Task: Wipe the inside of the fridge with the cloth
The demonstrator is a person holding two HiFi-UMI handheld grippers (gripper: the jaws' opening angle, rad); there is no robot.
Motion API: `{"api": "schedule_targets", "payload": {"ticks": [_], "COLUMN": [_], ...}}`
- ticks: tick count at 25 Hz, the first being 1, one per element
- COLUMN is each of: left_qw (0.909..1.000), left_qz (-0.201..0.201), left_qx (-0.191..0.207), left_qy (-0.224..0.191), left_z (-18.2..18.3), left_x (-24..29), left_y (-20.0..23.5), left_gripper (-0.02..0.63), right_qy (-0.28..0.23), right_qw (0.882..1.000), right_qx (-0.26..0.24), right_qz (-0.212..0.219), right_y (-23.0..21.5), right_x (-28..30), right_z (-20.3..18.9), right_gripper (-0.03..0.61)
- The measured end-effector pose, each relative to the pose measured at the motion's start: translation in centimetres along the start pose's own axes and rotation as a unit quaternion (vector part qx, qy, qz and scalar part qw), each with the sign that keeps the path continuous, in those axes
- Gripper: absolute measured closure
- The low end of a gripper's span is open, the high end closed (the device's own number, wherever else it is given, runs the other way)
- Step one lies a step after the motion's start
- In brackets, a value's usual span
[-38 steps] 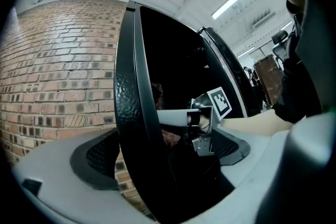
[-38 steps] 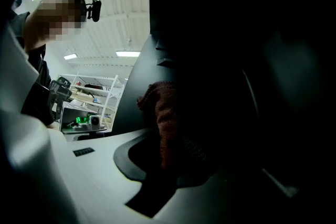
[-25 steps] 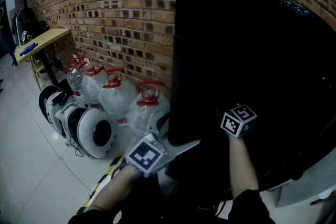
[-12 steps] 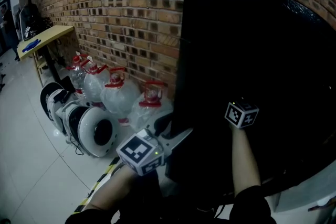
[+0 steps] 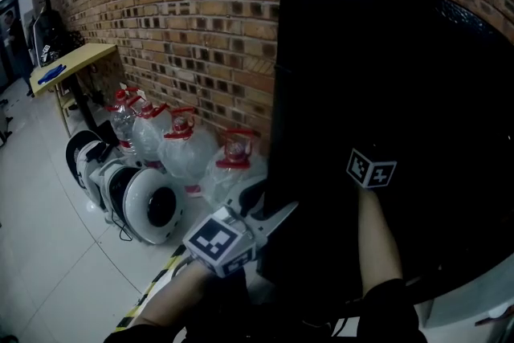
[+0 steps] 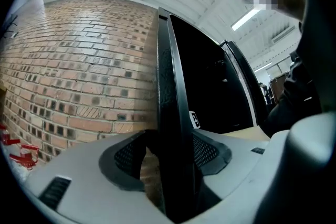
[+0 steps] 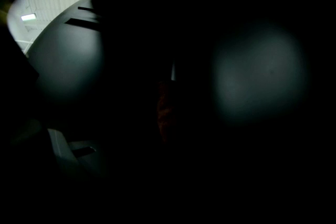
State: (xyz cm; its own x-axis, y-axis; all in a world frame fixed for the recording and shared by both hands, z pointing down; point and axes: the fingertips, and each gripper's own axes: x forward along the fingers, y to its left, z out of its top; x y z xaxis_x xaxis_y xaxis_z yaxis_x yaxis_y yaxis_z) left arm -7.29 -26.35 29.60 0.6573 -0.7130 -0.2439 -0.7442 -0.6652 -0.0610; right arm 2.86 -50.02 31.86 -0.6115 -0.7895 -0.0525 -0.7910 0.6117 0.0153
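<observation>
Faced a tall black glossy fridge set against a red brick wall. Made out next to nothing on it from the head view: one black mass, cut off at the right and bottom of the frame, with no seam, handle or shelf to be told.

Had just been closing the jaws of the left gripper, pale grey with black mesh pads. Had them clamped across the thin black edge of the fridge door, one pad on each face, with a slit of brick showing lower down beside one pad. Could not tell how far that door stood open. Spotted a small white label on the black face beyond it, too small to read.

Held the right gripper in against the dark front. Saw only its marker cube and the forearm behind it from above, the fingertips lost in black. Got little more from the right gripper view: two dull grey jaw shapes standing apart and a dim reddish shape between them. Could not name it as the cloth, nor tell whether the pads pressed on it.

Noted a row of clear plastic water jugs with red caps at the foot of the wall, and white round-bodied machines just in front, partly hiding one another.
</observation>
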Motion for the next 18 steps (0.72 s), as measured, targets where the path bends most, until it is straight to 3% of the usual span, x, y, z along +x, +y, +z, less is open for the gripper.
{"api": "schedule_targets", "payload": {"ticks": [9, 14, 18], "left_qw": [0.9998, 0.9993, 0.9919], "left_qz": [0.016, -0.005, -0.028], "left_qx": [-0.005, -0.034, -0.102], "left_qy": [-0.013, -0.016, -0.070], "left_z": [0.1, 0.2, 2.3], "left_x": [0.1, -0.2, -0.7], "left_y": [0.2, 0.2, 0.7], "left_gripper": [0.370, 0.356, 0.326], "right_qy": [-0.001, -0.056, -0.031], "right_qw": [1.000, 0.994, 0.987], "right_qx": [-0.016, 0.047, 0.028], "right_qz": [-0.017, 0.083, 0.152], "right_y": [-0.4, 4.4, 9.4], "right_x": [-0.1, -6.5, -10.6], "right_z": [0.0, 0.8, -1.4], "right_gripper": [0.495, 0.495, 0.495]}}
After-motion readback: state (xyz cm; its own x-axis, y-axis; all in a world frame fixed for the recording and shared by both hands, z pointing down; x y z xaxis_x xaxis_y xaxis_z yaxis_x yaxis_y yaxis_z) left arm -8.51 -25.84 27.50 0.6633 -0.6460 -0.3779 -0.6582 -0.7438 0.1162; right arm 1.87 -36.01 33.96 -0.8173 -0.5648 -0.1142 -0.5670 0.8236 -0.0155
